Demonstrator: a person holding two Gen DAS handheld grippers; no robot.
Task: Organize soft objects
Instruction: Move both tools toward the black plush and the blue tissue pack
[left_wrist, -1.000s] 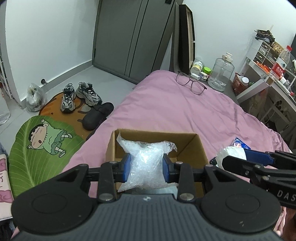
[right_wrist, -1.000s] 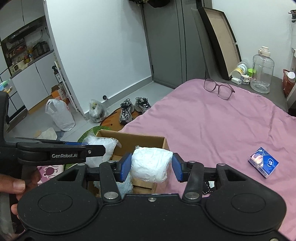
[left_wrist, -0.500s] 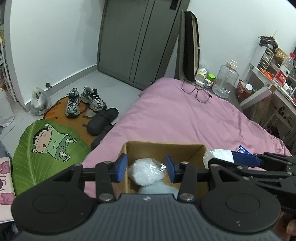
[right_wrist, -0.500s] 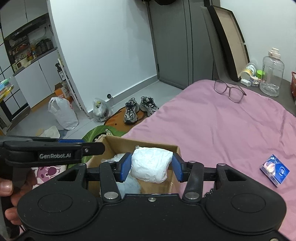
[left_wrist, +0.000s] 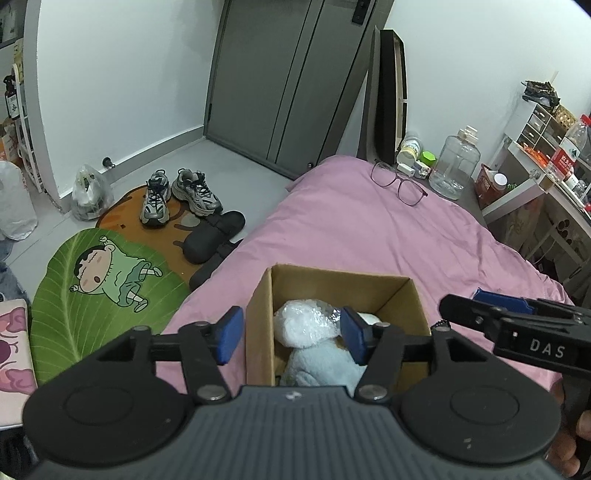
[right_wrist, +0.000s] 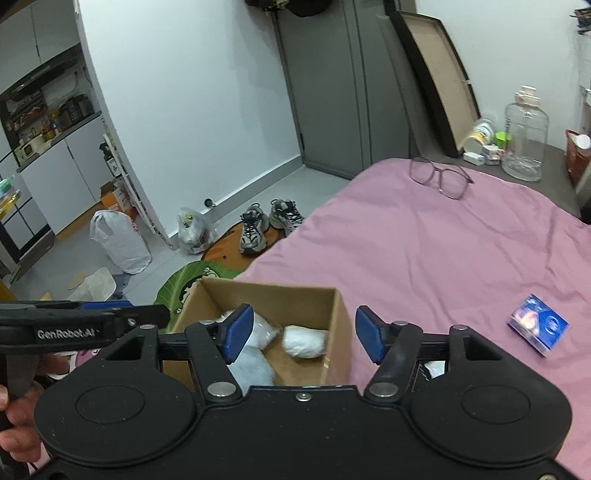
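Observation:
A brown cardboard box (left_wrist: 332, 280) (right_wrist: 273, 295) stands on the pink bed. In it lie a clear plastic bag of white stuffing (left_wrist: 303, 325), a light blue plush (left_wrist: 325, 365) (right_wrist: 251, 365) and a white soft bundle (right_wrist: 304, 341). My left gripper (left_wrist: 291, 332) is open and empty just above the box's near left side. My right gripper (right_wrist: 303, 334) is open and empty above the box's near right wall. The right gripper also shows at the right in the left wrist view (left_wrist: 517, 321).
The pink bed (right_wrist: 443, 251) holds glasses (left_wrist: 399, 182) at the far end and a small blue packet (right_wrist: 537, 326) right of the box. Shoes (left_wrist: 177, 195), slippers and a green leaf rug (left_wrist: 103, 280) lie on the floor left. A water jug (right_wrist: 524, 142) stands behind the bed.
My left gripper opened and dropped the stuffing bag into the box, then pulled back. My right gripper opened and the white bundle fell into the box.

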